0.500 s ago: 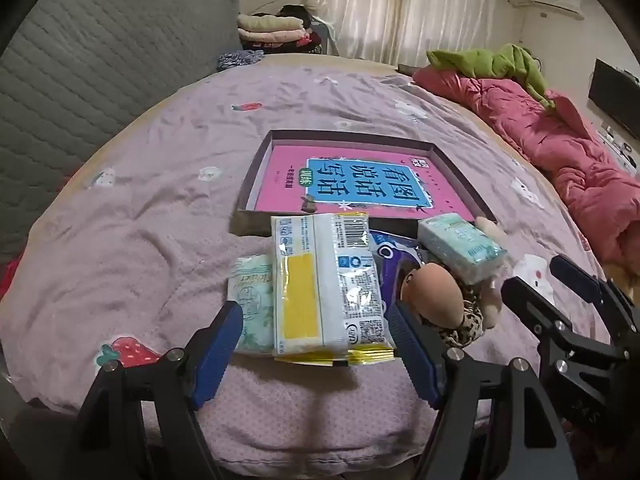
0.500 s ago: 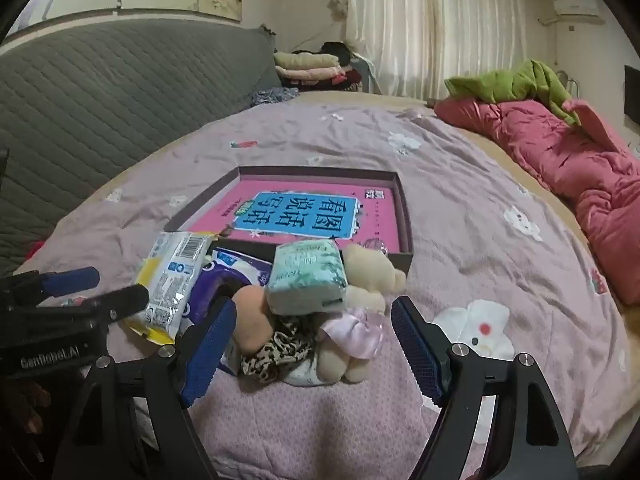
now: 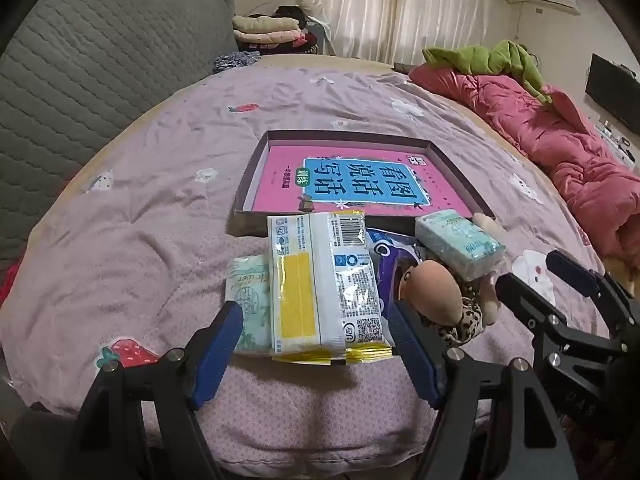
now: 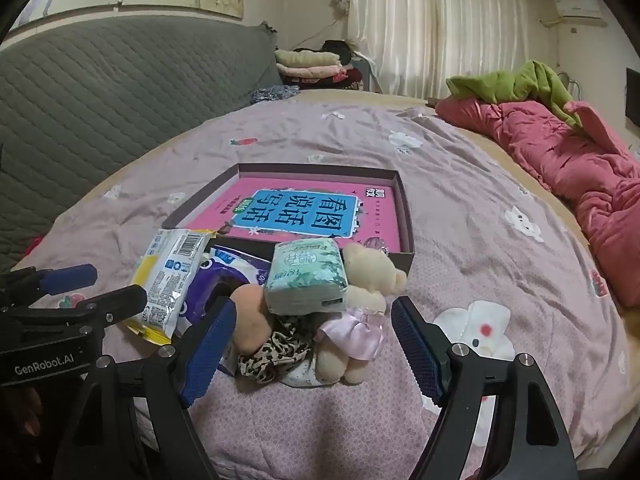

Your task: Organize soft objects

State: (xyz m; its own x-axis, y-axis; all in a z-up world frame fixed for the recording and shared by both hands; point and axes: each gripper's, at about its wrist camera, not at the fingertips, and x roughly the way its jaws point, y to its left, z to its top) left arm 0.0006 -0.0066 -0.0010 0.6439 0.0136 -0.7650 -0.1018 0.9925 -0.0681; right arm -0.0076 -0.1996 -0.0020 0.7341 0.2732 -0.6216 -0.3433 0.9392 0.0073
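Both jaws are standing wide apart, holding nothing — the left gripper is facing the squishy white-and-yellow plastic tissue pack just ahead; grab its long sides.

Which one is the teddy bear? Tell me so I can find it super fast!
Find the shallow dark box holding a pink and blue book on the purple bedspread. At the box's near right corner sits a heap of soft things, and the small cream plush teddy bear is at its right end. It alone has round ears and a shiny pink satin skirt, and a pale green tissue pack leans against it.
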